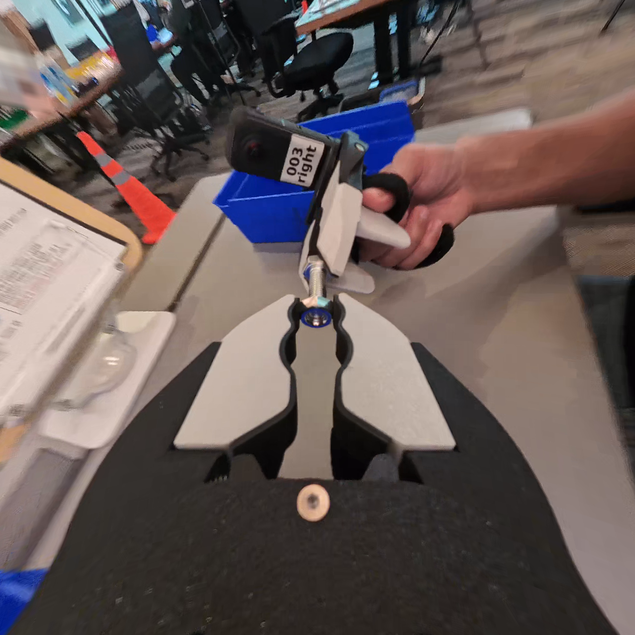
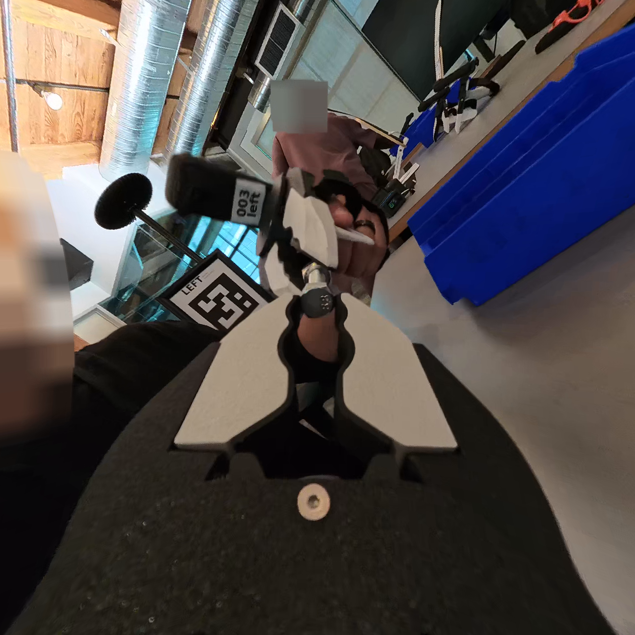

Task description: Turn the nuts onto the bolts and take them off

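Jaws of the left gripper [image 1: 315, 311] are clamped on the nut [image 1: 315, 309]; the right gripper [image 2: 315, 305] is clamped on the bolt [image 2: 318, 304] by its dark head. Both parts look like rigid, slick, fairly light metal, best gripped across the flats, above the bench [image 1: 464, 343].

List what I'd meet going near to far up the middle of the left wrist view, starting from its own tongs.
Left tongs → nut held in their tips → bolt → right tongs gripping the bolt's far end → blue bin → black office chair.
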The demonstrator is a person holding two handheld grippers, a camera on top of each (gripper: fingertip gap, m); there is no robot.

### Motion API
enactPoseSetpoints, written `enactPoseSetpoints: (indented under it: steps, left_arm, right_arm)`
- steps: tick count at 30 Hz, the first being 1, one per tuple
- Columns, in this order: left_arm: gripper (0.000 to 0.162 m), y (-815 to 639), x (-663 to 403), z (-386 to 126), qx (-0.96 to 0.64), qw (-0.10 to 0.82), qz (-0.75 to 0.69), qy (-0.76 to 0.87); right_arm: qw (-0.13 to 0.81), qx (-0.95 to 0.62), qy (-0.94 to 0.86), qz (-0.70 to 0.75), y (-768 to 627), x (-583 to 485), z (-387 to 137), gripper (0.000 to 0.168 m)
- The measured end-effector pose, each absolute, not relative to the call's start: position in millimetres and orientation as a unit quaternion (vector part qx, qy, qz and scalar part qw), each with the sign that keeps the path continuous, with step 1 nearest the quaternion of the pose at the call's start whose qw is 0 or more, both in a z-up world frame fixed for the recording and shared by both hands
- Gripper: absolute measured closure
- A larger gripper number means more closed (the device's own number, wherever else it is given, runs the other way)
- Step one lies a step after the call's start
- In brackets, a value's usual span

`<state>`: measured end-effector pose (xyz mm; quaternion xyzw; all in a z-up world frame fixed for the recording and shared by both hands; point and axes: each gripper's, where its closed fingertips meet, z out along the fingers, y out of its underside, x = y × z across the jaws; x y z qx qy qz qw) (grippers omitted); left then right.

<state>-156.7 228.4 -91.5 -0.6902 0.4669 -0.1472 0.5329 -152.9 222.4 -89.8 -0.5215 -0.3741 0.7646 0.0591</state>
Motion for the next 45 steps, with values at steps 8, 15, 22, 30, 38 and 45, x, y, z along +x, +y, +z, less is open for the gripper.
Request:
enactPoseSetpoints:
  steps: [8,15,22,30,38,45]
  left_arm:
    - [0.145,228.7,-152.0,-78.9,-0.723,0.375,-0.531,0.233]
    - [0.145,241.2,-155.2,-90.0,-0.668,0.25,-0.697,0.076]
    - [0.09,239.9,-160.7,-78.5,-0.681,0.387,-0.586,0.208]
    - [0.095,230.0,-151.0,-79.9,-0.694,0.453,-0.465,0.311]
    - [0.097,229.3,-142.0,-96.4,-0.709,0.428,-0.456,0.325]
    - [0.096,228.4,-137.6,-103.8,-0.715,0.418,-0.452,0.332]
  right_arm:
    - [0.201,-0.509,-0.468,0.694,224.5,-152.1,-90.3,0.149]
    - [0.264,-0.536,-0.488,0.637,238.9,-154.7,-102.6,0.149]
    - [0.206,-0.544,-0.417,0.699,248.2,-149.9,-95.2,0.149]
    - [0.163,-0.549,-0.389,0.722,246.9,-152.6,-99.6,0.149]
    - [0.166,-0.55,-0.378,0.726,249.6,-151.3,-96.1,0.149]
    - [0.168,-0.553,-0.37,0.727,253.1,-150.1,-95.4,0.149]
